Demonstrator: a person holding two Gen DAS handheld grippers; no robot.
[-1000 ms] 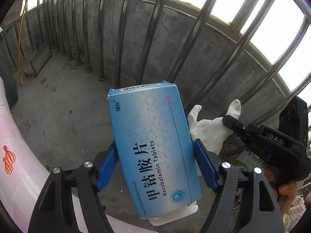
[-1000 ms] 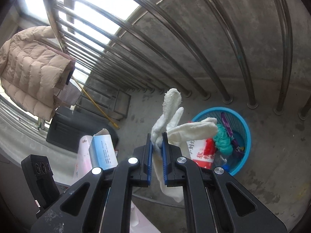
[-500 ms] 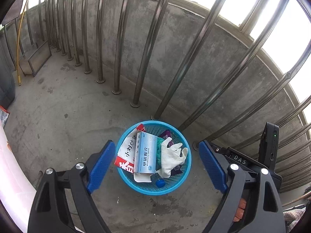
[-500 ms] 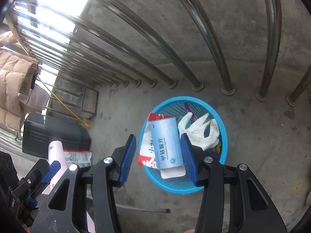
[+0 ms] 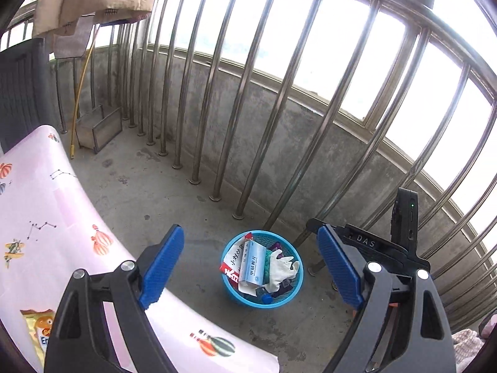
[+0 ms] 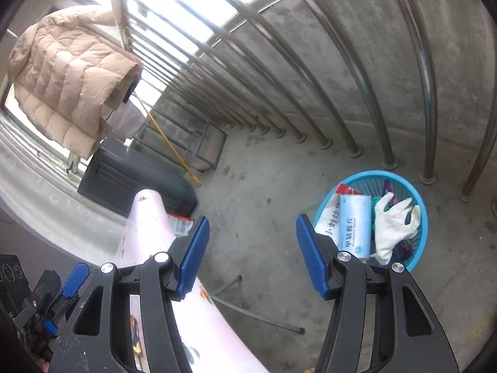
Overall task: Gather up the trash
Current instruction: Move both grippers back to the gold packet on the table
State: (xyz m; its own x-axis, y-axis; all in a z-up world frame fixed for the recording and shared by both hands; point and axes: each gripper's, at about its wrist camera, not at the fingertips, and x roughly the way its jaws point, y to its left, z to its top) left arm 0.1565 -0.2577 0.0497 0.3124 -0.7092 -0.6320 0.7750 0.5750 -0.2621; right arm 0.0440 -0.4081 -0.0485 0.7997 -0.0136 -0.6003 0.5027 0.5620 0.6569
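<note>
A blue mesh basket (image 5: 295,292) (image 6: 419,195) stands on the concrete floor by the railing. In it lie a light blue medicine box (image 5: 253,261) (image 6: 354,223), a white glove (image 5: 281,269) (image 6: 393,227), a red and white wrapper (image 5: 233,259) and other scraps. My left gripper (image 5: 251,265) is open and empty, high above the basket. My right gripper (image 6: 253,253) is open and empty, above the floor to the left of the basket. A yellow snack packet (image 5: 38,329) lies on the pink tablecloth (image 5: 46,217) at lower left.
Steel railing bars (image 5: 248,108) on a concrete kerb run behind the basket. A beige puffer jacket (image 6: 65,74) hangs at upper left. A dark cabinet (image 6: 130,180), a metal frame box (image 5: 99,127) and a yellow stick (image 5: 79,93) stand at the left. A thin metal leg (image 6: 257,314) crosses the floor.
A second ago my left gripper held the medicine box and my right held the glove. Both opened and dropped them into the basket. Both grippers have since risen and pulled back.
</note>
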